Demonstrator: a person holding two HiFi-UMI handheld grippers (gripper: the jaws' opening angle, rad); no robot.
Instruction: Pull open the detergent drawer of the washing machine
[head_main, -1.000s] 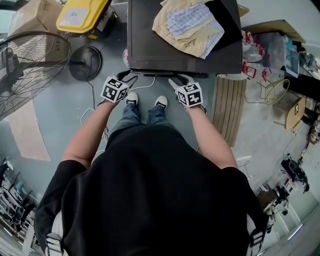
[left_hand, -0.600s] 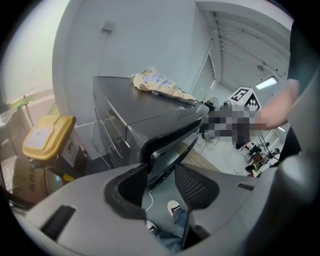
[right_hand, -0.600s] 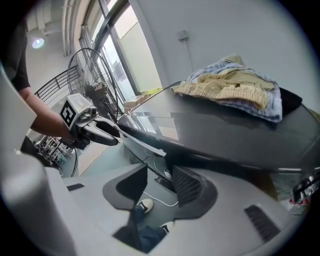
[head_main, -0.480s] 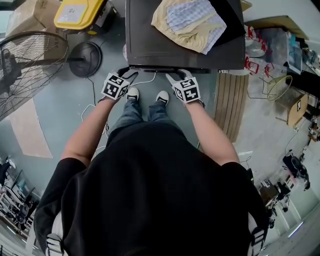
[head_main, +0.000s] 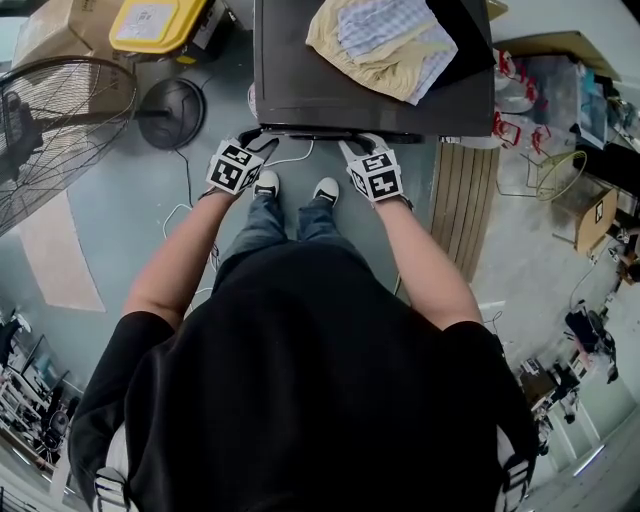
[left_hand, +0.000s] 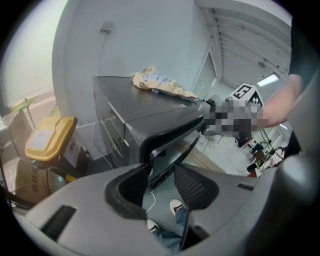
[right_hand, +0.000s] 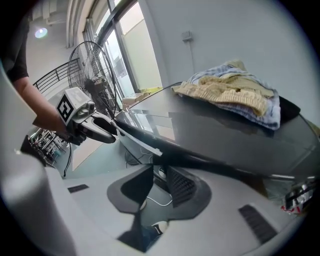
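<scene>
The washer (head_main: 310, 90) stands just past both tongs, with a cloth (head_main: 385, 40) on its top, further back from the tips. The left tongs (left_hand: 161, 172) are wide open. The washer's dark front lip (left_hand: 170, 131) dips in between the jaws and is not squeezed. The right tongs (right_hand: 160, 170) have just been closing and are about half shut. The lip runs right at their tips, and only floor shows in the gap. I cannot tell which part is the drawer.
</scene>
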